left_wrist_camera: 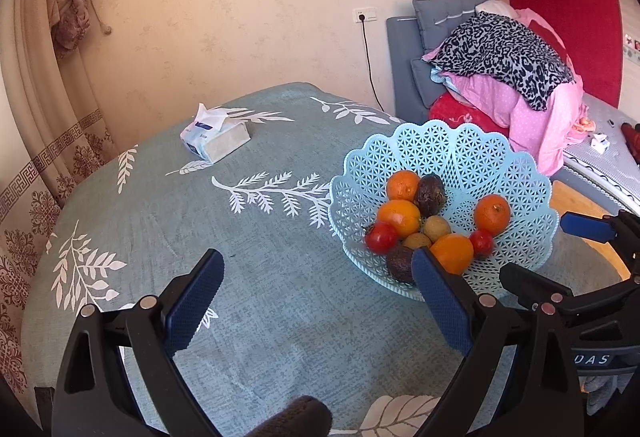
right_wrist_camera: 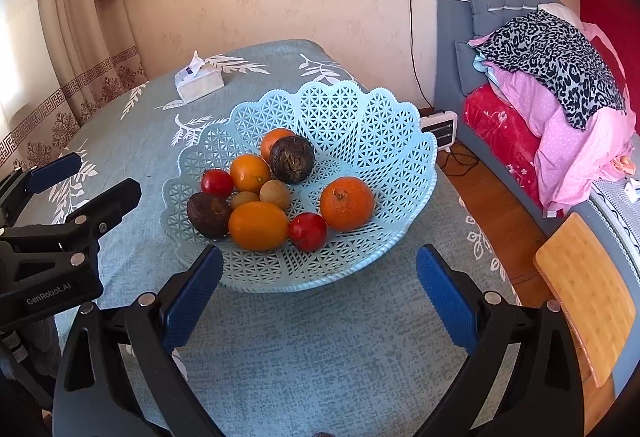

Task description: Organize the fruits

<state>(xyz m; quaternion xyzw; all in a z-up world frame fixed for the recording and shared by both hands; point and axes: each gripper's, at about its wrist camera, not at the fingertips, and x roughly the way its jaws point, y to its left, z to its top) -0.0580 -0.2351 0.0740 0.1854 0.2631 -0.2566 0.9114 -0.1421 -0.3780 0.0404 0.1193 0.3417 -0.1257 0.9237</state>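
Note:
A light blue lattice basket [left_wrist_camera: 460, 153] [right_wrist_camera: 352, 117] sits on the table and holds several fruits: oranges [left_wrist_camera: 492, 215] [right_wrist_camera: 347, 203], red tomatoes [left_wrist_camera: 380, 237] [right_wrist_camera: 307, 231], dark brown passion fruits [left_wrist_camera: 430, 193] [right_wrist_camera: 292, 159] and small tan longans [left_wrist_camera: 436, 228] [right_wrist_camera: 275, 194]. My left gripper [left_wrist_camera: 320, 269] is open and empty over the cloth, left of the basket. My right gripper [right_wrist_camera: 320, 263] is open and empty, just in front of the basket's near rim. The right gripper also shows in the left wrist view [left_wrist_camera: 548, 249], and the left gripper in the right wrist view [right_wrist_camera: 92, 177].
The table has a teal cloth with white leaves [left_wrist_camera: 248, 277] [right_wrist_camera: 320, 337]. A tissue pack [left_wrist_camera: 216, 135] [right_wrist_camera: 199, 81] lies at the far side. A bed with piled blankets [right_wrist_camera: 552, 93], a white heater [right_wrist_camera: 438, 129] and a wooden chair [right_wrist_camera: 584, 293] stand to the right.

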